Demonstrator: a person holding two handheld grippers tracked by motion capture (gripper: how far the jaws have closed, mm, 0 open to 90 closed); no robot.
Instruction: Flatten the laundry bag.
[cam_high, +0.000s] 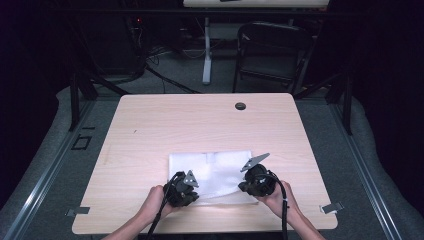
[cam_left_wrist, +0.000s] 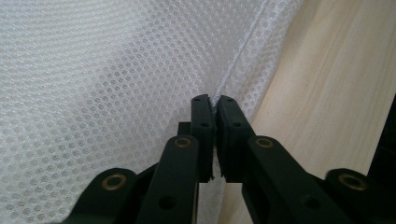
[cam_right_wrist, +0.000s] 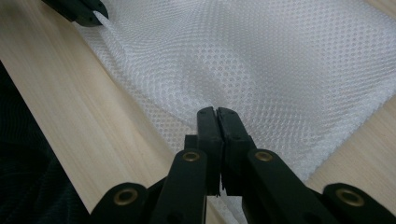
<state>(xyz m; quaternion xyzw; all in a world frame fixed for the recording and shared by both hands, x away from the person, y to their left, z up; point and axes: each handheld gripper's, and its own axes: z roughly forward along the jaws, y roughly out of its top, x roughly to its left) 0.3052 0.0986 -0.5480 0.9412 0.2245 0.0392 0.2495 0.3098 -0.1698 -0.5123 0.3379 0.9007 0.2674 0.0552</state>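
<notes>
A white mesh cloth (cam_high: 212, 176) lies flat on the light wooden surface (cam_high: 150, 130), well short of the round cable port (cam_high: 240, 106) and close to the person's edge. It reads as a fine-holed laundry-bag sort of fabric (a stitched seam runs along one side in the left gripper view).

The left gripper (cam_high: 186, 192) sits at the cloth's near left corner. In its own view (cam_left_wrist: 214, 105) the jaws are pressed together with the seamed edge of the mesh cloth (cam_left_wrist: 116, 93) pinched between them. The right gripper (cam_high: 252, 184) is at the near right corner, and its view (cam_right_wrist: 216, 112) shows the jaws clenched on the hem of the mesh cloth (cam_right_wrist: 261, 60) in the same way; the tip of the other gripper (cam_right_wrist: 84, 10) shows at the far corner of that edge.

So both near corners look secured, which I take as the opening step of a fold or a lift. The cloth itself remains spread out and unfolded, with only a slight ripple between the two grips. What seems left is the main move: raising the near edge and carrying it over toward the cable port side, then letting go.
</notes>
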